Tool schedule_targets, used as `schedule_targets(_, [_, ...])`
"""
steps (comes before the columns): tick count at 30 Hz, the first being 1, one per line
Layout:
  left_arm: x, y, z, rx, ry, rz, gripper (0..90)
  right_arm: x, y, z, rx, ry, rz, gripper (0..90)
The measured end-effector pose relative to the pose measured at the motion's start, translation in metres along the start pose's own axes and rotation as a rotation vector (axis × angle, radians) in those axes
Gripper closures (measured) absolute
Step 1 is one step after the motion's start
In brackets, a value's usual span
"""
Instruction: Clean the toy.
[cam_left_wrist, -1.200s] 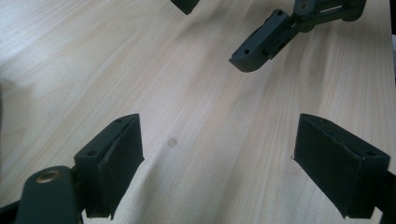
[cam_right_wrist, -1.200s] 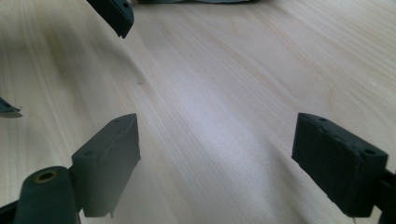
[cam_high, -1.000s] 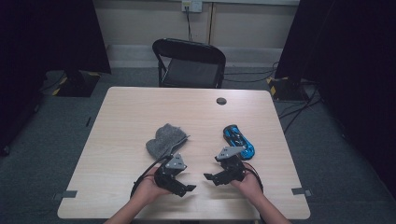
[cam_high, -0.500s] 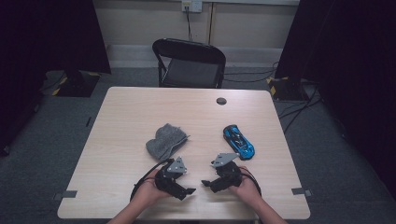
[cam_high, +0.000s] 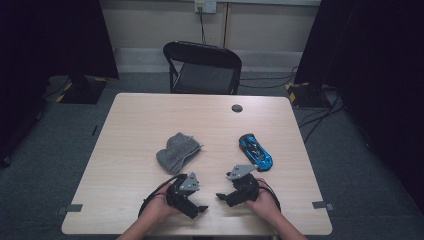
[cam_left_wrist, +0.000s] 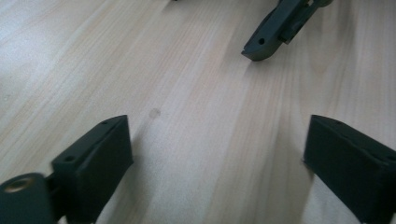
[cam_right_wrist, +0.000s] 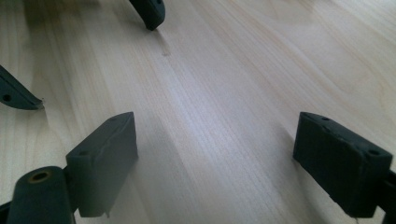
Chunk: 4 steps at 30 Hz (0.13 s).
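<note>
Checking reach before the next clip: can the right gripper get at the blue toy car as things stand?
Probably yes. The right gripper is open and empty, and the blue toy car lies just beyond that hand on bare table, with nothing between them.

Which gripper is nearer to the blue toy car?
The right. The right gripper sits just below the car in the high view, on the near side; the left gripper is farther left, below the grey cloth.
</note>
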<state>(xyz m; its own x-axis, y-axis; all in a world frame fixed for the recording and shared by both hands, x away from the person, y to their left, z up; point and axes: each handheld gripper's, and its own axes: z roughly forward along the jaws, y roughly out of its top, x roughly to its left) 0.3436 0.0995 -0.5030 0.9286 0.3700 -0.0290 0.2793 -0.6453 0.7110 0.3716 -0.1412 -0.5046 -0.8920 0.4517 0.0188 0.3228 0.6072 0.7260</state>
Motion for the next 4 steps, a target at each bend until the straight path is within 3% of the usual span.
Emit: schedule_targets(4, [-0.0004,0.0000,0.0020,0.007,-0.008,0.007,0.0,-0.0001,0.0000,0.0000,0.001,0.000,0.001,12.9])
